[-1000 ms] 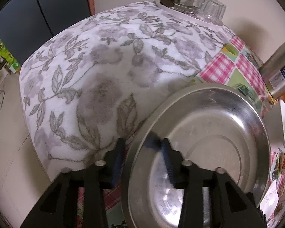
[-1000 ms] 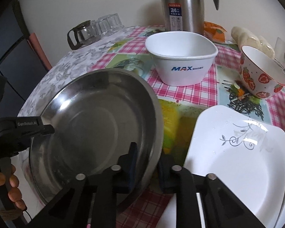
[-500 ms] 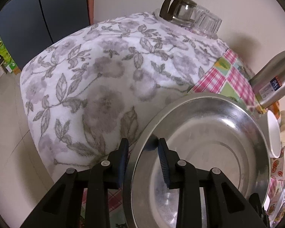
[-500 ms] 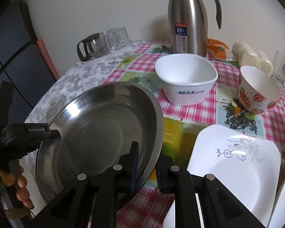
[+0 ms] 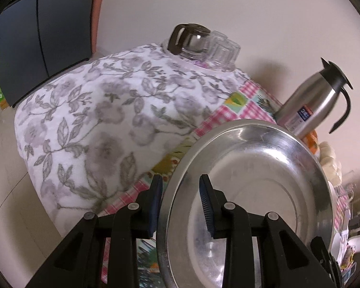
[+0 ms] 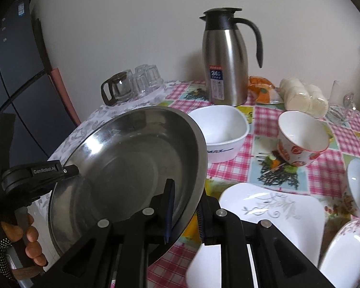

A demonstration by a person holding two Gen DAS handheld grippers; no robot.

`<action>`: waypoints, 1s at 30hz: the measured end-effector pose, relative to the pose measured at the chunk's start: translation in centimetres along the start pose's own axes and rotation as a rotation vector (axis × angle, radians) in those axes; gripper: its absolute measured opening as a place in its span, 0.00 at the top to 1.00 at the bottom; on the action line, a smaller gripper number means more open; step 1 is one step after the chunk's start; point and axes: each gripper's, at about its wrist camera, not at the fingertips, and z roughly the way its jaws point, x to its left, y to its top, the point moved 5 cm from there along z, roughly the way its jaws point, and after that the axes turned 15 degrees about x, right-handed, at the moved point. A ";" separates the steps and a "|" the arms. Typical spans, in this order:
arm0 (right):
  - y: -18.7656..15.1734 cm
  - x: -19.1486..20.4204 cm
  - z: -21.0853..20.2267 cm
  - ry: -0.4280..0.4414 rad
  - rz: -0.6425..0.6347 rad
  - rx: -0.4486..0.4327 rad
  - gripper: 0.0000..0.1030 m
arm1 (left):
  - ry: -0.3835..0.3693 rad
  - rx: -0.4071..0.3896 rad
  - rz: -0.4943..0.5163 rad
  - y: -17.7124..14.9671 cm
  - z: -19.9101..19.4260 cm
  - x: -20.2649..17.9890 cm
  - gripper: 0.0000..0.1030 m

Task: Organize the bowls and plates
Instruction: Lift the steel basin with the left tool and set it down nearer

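So the big steel plate (image 6: 132, 165) is up off the table, tilted, with a gripper on each side of its rim. The right gripper (image 6: 185, 212) has one finger inside the dish and one under the rim at about 5 o'clock on the plate, pinching the edge. The left gripper (image 5: 181, 204) straddles the rim from the opposite side, at roughly 8 o'clock in the right wrist view, fingers on either side of the edge, though I honestly can't tell if the pads are pressing the metal or just sitting around it.

Stuff nearby, from the right wrist view: a white square bowl (image 6: 222, 129) sits right behind the plate's far edge at 1 o'clock, partly hidden by it. A strawberry bowl (image 6: 300, 141) is tipped over at 2 o'clock. The steel thermos jug (image 6: 224, 57) stands at 12 o'clock behind the square bowl. A white square plate (image 6: 271, 208) lies flat at 4 o'clock, just beside the right gripper. A glass pot (image 6: 116, 88) and upturned glasses (image 6: 146, 78) sit at 11 o'clock by the wall, on the grey floral cloth (image 5: 96, 120) covering that end of the checked tablecloth (image 6: 259, 117).
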 end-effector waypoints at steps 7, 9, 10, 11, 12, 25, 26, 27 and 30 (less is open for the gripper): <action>-0.8 -2.2 -1.1 -0.023 0.015 0.006 0.81 | -0.033 0.015 0.033 -1.3 -0.1 -2.1 0.68; -1.1 -2.9 -1.4 -0.028 0.023 0.010 0.80 | -0.033 0.013 0.055 -1.8 -0.2 -3.1 0.68; -1.2 -3.2 -1.5 -0.031 0.025 0.010 0.79 | -0.034 0.012 0.065 -2.1 -0.3 -3.6 0.68; -1.3 -3.6 -1.6 -0.040 0.028 0.011 0.79 | -0.034 0.012 0.072 -2.2 -0.3 -3.9 0.68; -1.4 -4.0 -1.8 -0.048 0.031 0.012 0.78 | -0.035 0.013 0.084 -2.6 -0.4 -4.4 0.68; -3.3 -9.4 -4.0 -0.060 0.097 0.027 0.77 | -0.066 0.066 0.175 -6.0 0.1 -9.2 0.68; -3.5 -9.8 -4.0 -0.060 0.103 0.034 0.77 | -0.067 0.076 0.186 -6.3 0.3 -9.6 0.68; -3.7 -10.2 -4.1 -0.062 0.110 0.041 0.77 | -0.067 0.083 0.195 -6.6 0.4 -9.9 0.68; -4.3 -11.3 -4.3 -0.071 0.122 0.053 0.77 | -0.053 0.100 0.244 -7.6 0.7 -11.2 0.68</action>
